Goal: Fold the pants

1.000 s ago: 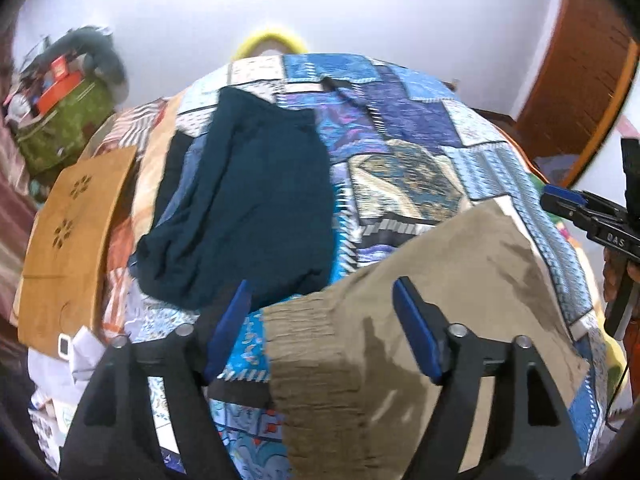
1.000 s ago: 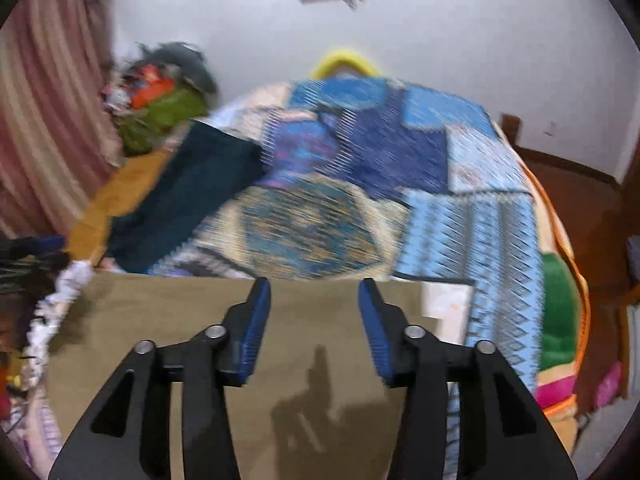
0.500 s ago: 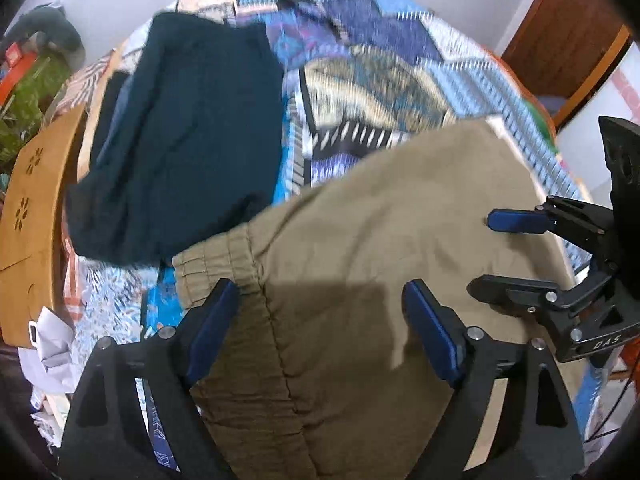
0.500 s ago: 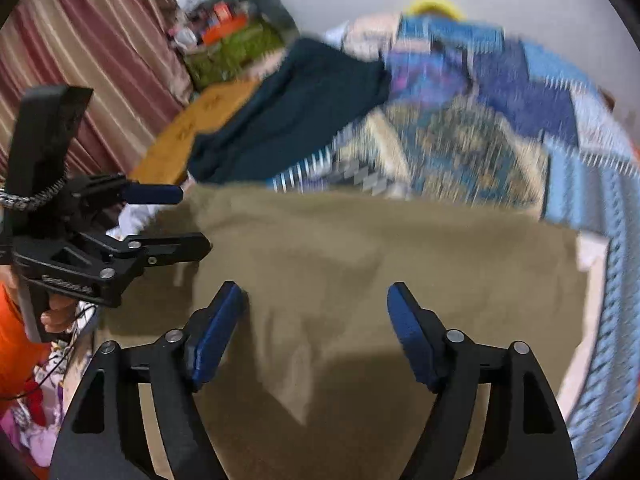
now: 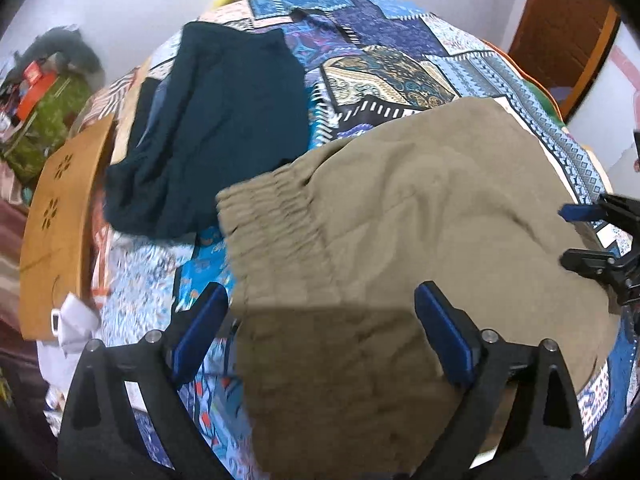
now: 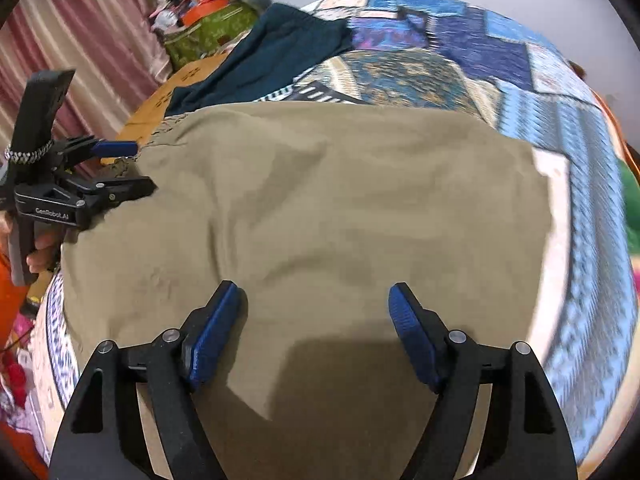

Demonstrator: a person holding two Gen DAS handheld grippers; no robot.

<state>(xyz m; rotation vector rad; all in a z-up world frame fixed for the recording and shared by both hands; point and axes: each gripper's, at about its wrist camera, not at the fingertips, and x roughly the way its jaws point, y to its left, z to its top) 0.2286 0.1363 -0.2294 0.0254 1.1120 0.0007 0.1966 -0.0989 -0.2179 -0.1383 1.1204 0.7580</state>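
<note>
One text can be read: pale lettering "GenRobot.AI" printed along the side of the black plastic body of the left gripper, seen from the right wrist view, just behind its blue-padded fingers. The boxes and packets beyond the bed are too blurred to read

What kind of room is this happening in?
Most likely a bedroom: a patchwork bedspread covers what looks like a bed, khaki pants and dark clothes lie on it, and striped curtains hang beside.

One khaki pants, one dark garment, one patchwork quilt, two grippers.
</note>
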